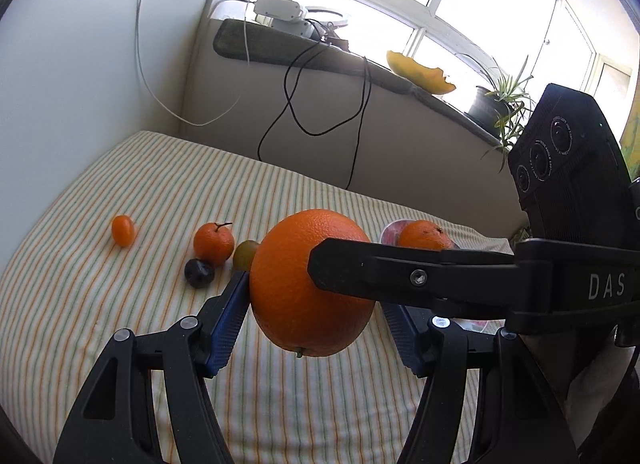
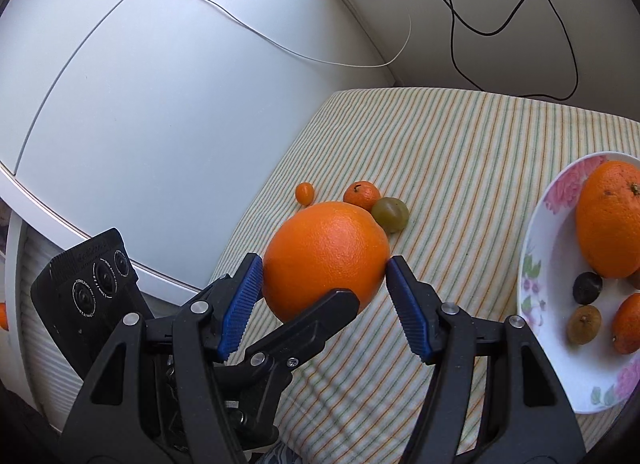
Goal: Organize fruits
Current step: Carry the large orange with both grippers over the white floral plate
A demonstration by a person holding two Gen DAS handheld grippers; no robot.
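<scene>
Left wrist view shows the large orange [image 1: 288, 304] held up off the striped cloth [image 1: 120, 304], sitting between the fingers of the left gripper [image 1: 316, 296]. The near blue pad [image 1: 230, 320] presses its side. The other pad is partly hidden behind a black finger [image 1: 360, 268] of the right gripper, so I cannot tell whether the left grip is truly closed on the fruit.

From the right wrist view, the right gripper [image 2: 324, 264] has its fingers spread to about the orange's full width, with both pads touching its flanks, so it looks clamped on the fruit. One finger of the left gripper crosses under the fruit's lower front.

This reads as a hand-over towards the flowered plate [image 2: 532, 248], which already carries another orange [image 2: 608, 219] and some small fruit.

To do it well, make sure the right pads bite across the widest part before the left fingers let go. A round, pebbled skin can roll out of a grip that is off centre. Open the left side slowly and draw it straight back so the crossed fingers do not snag.

A kumquat [image 1: 123, 230], a mandarin [image 1: 213, 244], a greenish fruit [image 1: 245, 254] and a dark plum [image 1: 199, 272] lie loose on the cloth beyond.
</scene>
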